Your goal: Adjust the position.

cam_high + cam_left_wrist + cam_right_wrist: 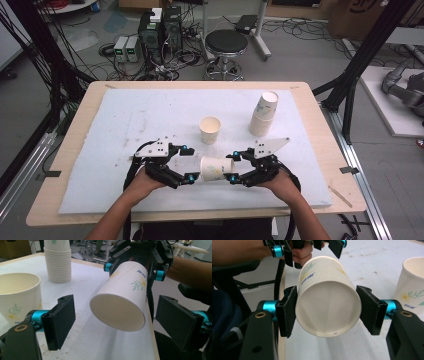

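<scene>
The right gripper [233, 167] pinches a paper cup [216, 168] on its side, lifted near the front edge of the table [75, 125]. The left gripper [187, 164] has its jaws wide apart around the cup's open end, not touching it. A white mat [125, 120] with small stains covers most of the wooden table. A second cup [210, 130] stands mid-mat, and a stack of cups [263, 114] stands toward the back right corner. Behind the table, a stool [226, 47] and tangled cables [175, 60] sit on the grey floor [300, 55].
</scene>
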Tool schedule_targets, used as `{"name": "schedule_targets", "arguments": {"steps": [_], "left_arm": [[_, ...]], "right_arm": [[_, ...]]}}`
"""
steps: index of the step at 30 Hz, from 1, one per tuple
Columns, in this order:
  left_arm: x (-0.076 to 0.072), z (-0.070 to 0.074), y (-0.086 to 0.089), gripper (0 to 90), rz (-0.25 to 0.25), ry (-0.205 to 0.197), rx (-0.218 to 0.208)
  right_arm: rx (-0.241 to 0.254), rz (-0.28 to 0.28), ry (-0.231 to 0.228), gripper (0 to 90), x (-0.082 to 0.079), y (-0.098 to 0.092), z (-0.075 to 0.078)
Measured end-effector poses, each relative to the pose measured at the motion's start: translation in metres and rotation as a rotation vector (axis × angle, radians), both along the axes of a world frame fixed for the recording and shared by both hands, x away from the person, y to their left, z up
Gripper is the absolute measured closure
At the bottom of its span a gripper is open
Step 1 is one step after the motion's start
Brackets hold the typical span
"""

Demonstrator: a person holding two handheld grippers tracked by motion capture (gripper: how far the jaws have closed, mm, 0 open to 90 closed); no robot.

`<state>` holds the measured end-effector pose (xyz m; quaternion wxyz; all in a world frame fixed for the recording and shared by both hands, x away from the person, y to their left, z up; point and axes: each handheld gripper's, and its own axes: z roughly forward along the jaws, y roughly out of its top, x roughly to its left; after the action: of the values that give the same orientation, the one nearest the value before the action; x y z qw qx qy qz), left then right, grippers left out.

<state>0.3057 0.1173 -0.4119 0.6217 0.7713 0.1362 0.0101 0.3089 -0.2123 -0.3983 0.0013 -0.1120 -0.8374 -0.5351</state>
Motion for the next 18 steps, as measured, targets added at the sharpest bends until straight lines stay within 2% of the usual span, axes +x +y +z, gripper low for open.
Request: {"name": "schedule_targets", "arguments": {"steps": [5,13,18], "left_arm": [[0.001,-0.002,-0.007,16.2,-0.012,0.006,-0.028],[-0.001,-0.006,-0.018,16.2,-0.035,0.012,-0.033],[0.000,-0.008,-0.020,18.8,-0.073,0.016,-0.058]], "right_arm": [[0.019,0.002,0.001,37.6,-0.002,-0.002,0.000],[0.061,0.017,0.002,37.6,-0.003,-0.003,0.003],[0.102,0.037,0.022,37.6,-0.004,-0.003,0.004]]}}
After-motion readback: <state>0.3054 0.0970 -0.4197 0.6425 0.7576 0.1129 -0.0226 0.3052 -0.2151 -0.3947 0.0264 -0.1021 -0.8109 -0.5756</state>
